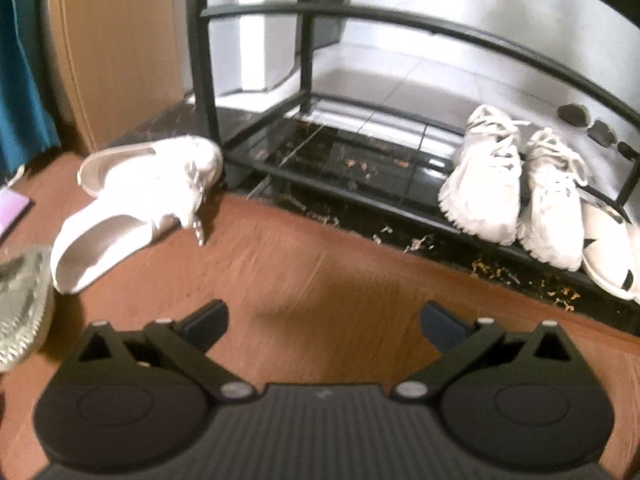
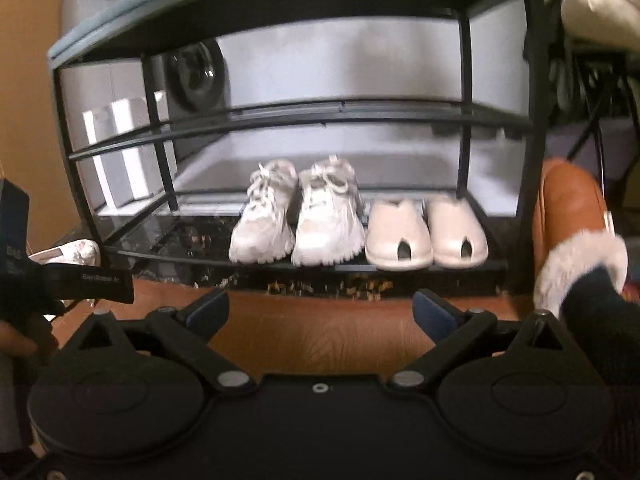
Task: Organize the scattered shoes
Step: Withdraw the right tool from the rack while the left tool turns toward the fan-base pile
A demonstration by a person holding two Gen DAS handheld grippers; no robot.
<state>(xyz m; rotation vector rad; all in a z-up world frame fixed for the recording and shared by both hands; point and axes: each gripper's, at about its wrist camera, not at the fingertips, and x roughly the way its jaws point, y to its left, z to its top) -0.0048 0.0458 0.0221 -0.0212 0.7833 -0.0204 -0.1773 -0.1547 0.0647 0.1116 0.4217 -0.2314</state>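
The pair of white sandals lies loose on the wooden floor, ahead and to the left of the left claw, beside the shoe rack's corner post. They look light, with stiff soles and open backs; a sole edge or heel rim seems the soundest hold, though smooth material may slip. Both claws are spread wide and hold nothing, touching nothing. Straight ahead of the right claw, white sneakers and cream clogs stand paired on the bottom shelf.
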